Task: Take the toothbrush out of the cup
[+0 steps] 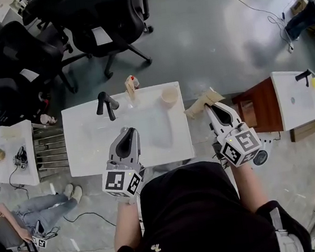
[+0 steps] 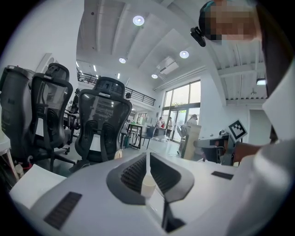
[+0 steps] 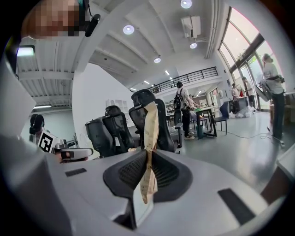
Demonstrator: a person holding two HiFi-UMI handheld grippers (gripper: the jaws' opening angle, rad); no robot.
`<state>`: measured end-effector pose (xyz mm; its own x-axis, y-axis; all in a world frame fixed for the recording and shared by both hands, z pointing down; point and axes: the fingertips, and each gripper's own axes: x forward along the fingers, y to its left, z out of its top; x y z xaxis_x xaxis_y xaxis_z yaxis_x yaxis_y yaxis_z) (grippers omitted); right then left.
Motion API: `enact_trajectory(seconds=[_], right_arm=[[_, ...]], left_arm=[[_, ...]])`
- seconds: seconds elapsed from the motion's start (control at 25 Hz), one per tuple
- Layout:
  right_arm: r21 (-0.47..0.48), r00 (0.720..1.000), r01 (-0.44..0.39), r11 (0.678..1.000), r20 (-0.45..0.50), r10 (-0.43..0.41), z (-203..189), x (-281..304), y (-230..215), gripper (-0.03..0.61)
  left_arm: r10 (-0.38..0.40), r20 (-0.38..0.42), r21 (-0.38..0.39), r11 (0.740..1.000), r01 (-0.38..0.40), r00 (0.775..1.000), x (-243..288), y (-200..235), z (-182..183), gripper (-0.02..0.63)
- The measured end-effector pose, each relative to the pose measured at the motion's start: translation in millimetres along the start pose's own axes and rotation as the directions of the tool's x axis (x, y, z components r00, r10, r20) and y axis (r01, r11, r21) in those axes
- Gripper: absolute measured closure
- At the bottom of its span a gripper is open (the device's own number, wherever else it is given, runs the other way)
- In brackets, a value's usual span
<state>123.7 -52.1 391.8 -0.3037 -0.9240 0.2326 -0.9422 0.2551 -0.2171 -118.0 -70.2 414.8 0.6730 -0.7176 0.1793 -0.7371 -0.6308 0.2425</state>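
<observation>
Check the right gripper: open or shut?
Shut: the right gripper pinches a beige paper strip that sticks up between its jaws.

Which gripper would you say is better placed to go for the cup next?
Left, probably: the left gripper is empty and faces the cup; the right gripper is clamped on a tan paper packet.

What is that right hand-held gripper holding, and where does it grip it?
A beige paper wrapper, pinched near one end; the rest sticks out past the jaws.
</observation>
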Motion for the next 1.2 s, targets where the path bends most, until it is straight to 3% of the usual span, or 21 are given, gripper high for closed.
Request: enact_trajectory(seconds=[0.48,0.6,1.0,1.2], right_arm=[[0.015,0.998,0.053,0.998,-0.024,-0.053,-5.7,-2.6,1.8,0.525],[0.022,0.997,0.070,0.997,-0.035,-0.069,-10.4,-4.1,0.1,0.525],[0.041,0.985,0.157,0.987,-0.075,-0.154,-23.4,-11.8,-5.5,0.525],[0.051,0.975,0.204,0.978,-0.103,-0.198,-31.9,-17.3,-7.9,0.526]], left_arm=[[-0.009,-0.036,-0.017,1.000,0.008,0.999,33.3,25.0,-8.0,0.581],[-0.012,-0.051,-0.021,1.000,0.010,0.999,47.2,31.9,-12.0,0.529],[0.015,-0.098,-0.067,0.998,-0.022,0.995,89.9,70.6,-35.4,0.466],[0.023,-0.119,-0.032,0.999,-0.027,0.993,109.7,83.5,-44.2,0.448]])
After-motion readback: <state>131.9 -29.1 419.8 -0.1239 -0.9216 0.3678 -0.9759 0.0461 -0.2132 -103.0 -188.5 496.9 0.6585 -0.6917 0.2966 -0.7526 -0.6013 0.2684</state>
